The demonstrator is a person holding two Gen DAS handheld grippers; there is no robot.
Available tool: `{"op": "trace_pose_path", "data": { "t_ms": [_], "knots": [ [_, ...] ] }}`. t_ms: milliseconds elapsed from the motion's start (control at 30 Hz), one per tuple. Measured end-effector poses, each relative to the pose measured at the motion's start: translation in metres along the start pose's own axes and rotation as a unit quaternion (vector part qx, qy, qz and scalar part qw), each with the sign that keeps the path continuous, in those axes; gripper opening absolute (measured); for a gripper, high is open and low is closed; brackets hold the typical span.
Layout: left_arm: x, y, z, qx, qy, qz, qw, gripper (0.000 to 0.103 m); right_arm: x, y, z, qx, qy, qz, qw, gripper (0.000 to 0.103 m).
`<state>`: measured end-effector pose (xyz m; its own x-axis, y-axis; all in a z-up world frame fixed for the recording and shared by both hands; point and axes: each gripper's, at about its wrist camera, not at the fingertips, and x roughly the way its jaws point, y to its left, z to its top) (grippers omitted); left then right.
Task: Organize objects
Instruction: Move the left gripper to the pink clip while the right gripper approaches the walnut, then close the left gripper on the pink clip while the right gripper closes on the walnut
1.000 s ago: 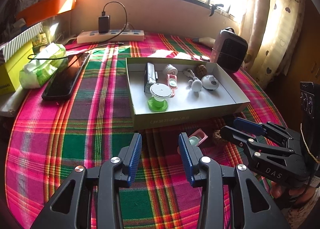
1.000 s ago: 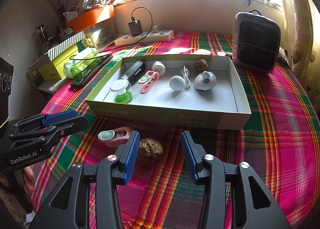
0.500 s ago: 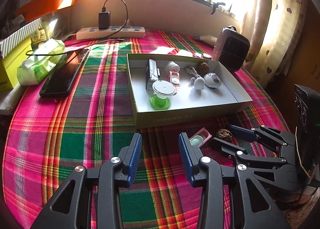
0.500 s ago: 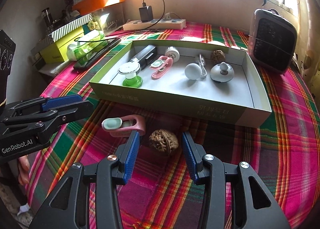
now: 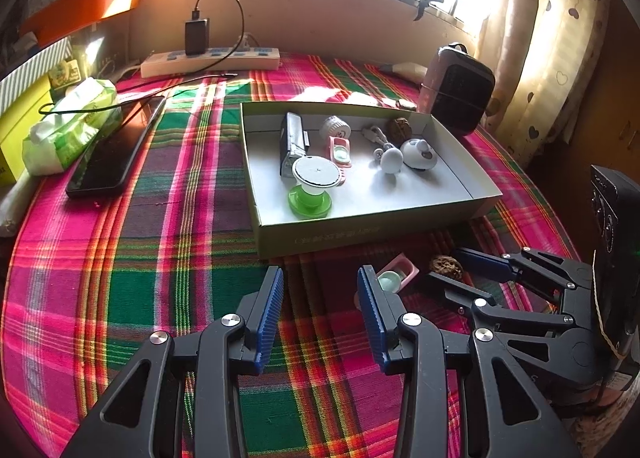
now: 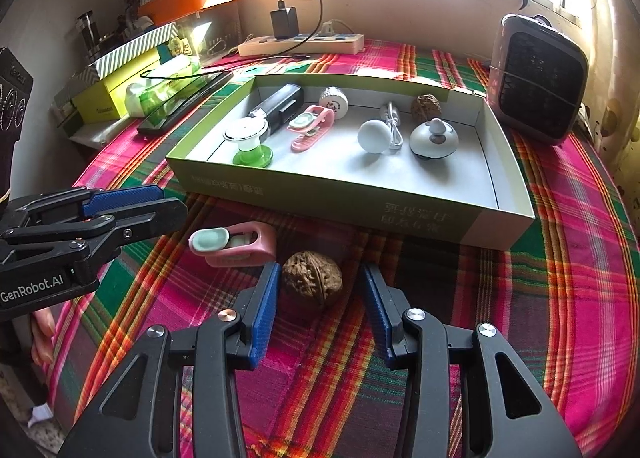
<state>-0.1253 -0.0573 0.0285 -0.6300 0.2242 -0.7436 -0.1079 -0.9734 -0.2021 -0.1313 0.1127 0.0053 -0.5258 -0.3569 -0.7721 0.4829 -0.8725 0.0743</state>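
A brown walnut [image 6: 312,285] lies on the plaid cloth in front of a shallow green-sided box [image 6: 360,209]. My right gripper [image 6: 320,282] is open, its blue pads on either side of the walnut without pressing it. A pink and mint clip [image 6: 234,244] lies just left of the walnut. My left gripper [image 5: 320,286] is open and empty, with the clip [image 5: 394,278] beside its right fingertip. The box [image 5: 360,234] holds another walnut [image 6: 426,107], a second pink clip [image 6: 310,125], a white and green spool [image 6: 248,141] and several small white items.
A dark heater [image 6: 538,77] stands at the box's far right corner. A power strip [image 6: 300,43] with charger lies under the window. A phone [image 5: 114,149], a wipes pack [image 5: 68,129] and yellow boxes [image 6: 116,87] sit at left.
My right gripper has moved forward and down until its fingers flank the walnut. The left gripper has shifted slightly; both stay open.
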Motion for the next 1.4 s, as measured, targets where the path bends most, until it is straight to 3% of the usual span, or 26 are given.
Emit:
{"op": "trace_pose_path", "data": {
  "t_ms": [100,833,1400],
  "knots": [
    [0.001,-0.002,0.001,0.004,0.002,-0.001,1.0,0.037,-0.001,-0.002,-0.001,0.001,0.0,0.004,1.0,0.031],
    [0.022,-0.039,0.002,0.068,0.039,-0.031,0.9965,0.037,-0.021,-0.026,-0.017,0.022,-0.013,0.002,1.0,0.031],
    [0.032,-0.056,0.0,0.056,0.053,-0.027,0.9967,0.037,-0.025,-0.034,-0.02,0.033,-0.016,0.011,0.999,0.031]
  ]
}}
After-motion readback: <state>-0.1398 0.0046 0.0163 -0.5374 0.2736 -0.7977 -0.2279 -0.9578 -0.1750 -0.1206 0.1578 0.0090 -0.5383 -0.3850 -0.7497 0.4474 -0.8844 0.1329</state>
